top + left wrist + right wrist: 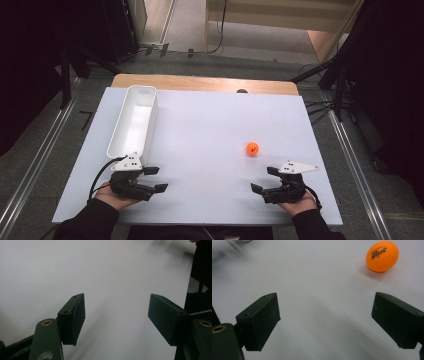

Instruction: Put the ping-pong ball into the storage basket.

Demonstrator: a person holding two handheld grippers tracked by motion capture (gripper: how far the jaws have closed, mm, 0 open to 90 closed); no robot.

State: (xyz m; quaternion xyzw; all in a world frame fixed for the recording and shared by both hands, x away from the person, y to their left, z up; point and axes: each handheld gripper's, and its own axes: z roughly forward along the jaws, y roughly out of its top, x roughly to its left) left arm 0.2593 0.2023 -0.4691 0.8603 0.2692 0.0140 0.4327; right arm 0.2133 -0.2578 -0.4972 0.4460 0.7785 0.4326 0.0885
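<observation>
An orange ping-pong ball (253, 148) with dark print lies on the white table top (210, 130), right of centre. In the right gripper view the ball (382, 256) sits beyond the jaws, toward the upper right. My right gripper (265, 180) rests near the front edge, a short way in front of the ball, open with nothing between its jaws (325, 320). My left gripper (156, 179) is at the front left, also open and empty (116, 315), just in front of a long white bin (134, 121).
The empty white bin runs from front to back along the table's left side. A strip of bare wooden table (200, 82) shows behind the white top. Grey floor with rails (30, 165) flanks both sides, and dark stands (340, 75) rise at the back.
</observation>
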